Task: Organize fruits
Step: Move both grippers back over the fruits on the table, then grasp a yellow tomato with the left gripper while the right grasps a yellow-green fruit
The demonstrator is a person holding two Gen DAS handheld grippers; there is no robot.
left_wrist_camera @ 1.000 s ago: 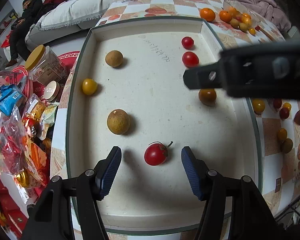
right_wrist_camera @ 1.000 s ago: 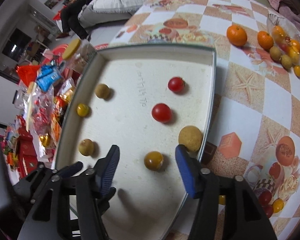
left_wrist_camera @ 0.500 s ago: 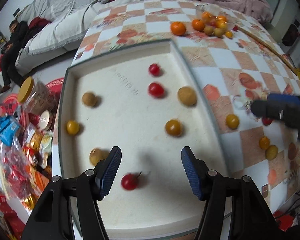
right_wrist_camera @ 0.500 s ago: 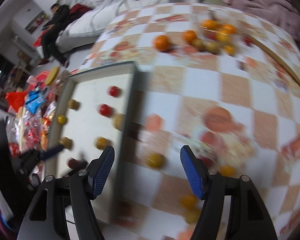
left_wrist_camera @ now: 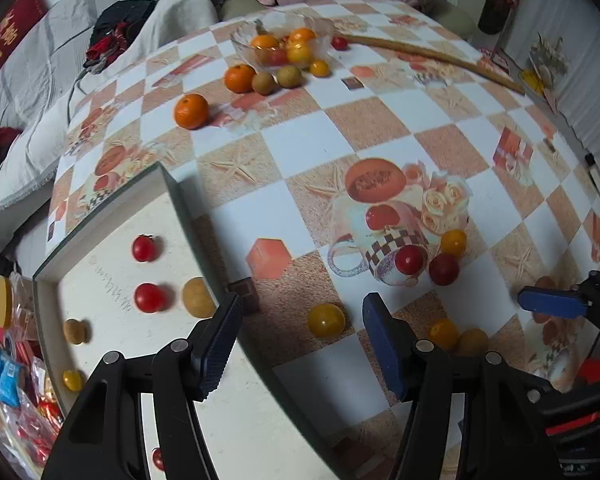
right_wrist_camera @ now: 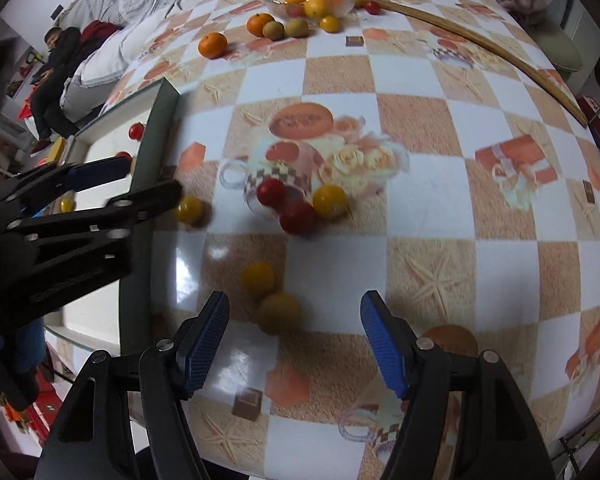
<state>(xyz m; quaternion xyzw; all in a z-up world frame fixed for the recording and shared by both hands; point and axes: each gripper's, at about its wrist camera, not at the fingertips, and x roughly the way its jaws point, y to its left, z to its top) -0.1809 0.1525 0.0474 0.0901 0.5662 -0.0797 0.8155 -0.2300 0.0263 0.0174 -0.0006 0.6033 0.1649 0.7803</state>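
Note:
My left gripper [left_wrist_camera: 300, 340] is open above the checked tablecloth, just right of the white tray's wall [left_wrist_camera: 180, 204]. A yellow cherry tomato [left_wrist_camera: 326, 320] lies on the cloth between its fingers, untouched. My right gripper [right_wrist_camera: 296, 332] is open further right, over a yellow-brown round fruit [right_wrist_camera: 279, 314] and an orange-yellow tomato [right_wrist_camera: 259, 278]; neither is gripped. Two red tomatoes [right_wrist_camera: 298, 216] and a yellow one [right_wrist_camera: 330, 200] cluster beyond them. The tray holds red tomatoes [left_wrist_camera: 150, 298], brown longans [left_wrist_camera: 198, 302] and a small yellow tomato [left_wrist_camera: 73, 380].
A glass bowl [left_wrist_camera: 320, 26] of oranges and tomatoes stands at the table's far side, with two loose oranges [left_wrist_camera: 191, 111] and several small fruits beside it. A long wooden stick [right_wrist_camera: 476, 44] lies along the far right. Snack packets [left_wrist_camera: 4, 372] sit left of the tray.
Both grippers swung right, from over the tray to over the tablecloth, and both views rolled. The stemmed red tomato that lay between my left fingers stayed behind in the tray.

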